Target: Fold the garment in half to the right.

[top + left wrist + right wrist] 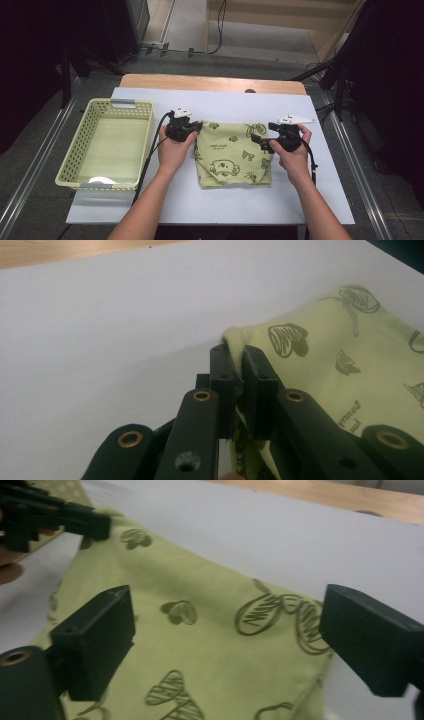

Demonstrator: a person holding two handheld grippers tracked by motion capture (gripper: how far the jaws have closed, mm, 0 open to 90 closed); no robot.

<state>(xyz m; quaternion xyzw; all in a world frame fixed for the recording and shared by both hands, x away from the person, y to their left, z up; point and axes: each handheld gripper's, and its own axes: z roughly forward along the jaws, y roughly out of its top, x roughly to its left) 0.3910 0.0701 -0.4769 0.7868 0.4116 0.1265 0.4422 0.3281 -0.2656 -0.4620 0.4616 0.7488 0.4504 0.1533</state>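
A light green cloth (233,156) with dark cartoon prints lies folded on the white sheet (225,102) in the middle of the table. My left gripper (194,128) is at its far left corner; in the left gripper view the gripper (238,354) is shut on a bunched bit of the cloth (330,350). My right gripper (259,140) hovers over the far right corner. In the right gripper view its jaws stand wide apart, the gripper (227,630) open over the cloth (210,605) with nothing pinched. The left gripper (65,517) also appears there at the top left.
A pale green plastic basket (75,145) stands at the left of the sheet, with a small white item (100,180) at its near end. The wooden table edge (210,82) runs behind the sheet. Bare white sheet lies in front of the cloth.
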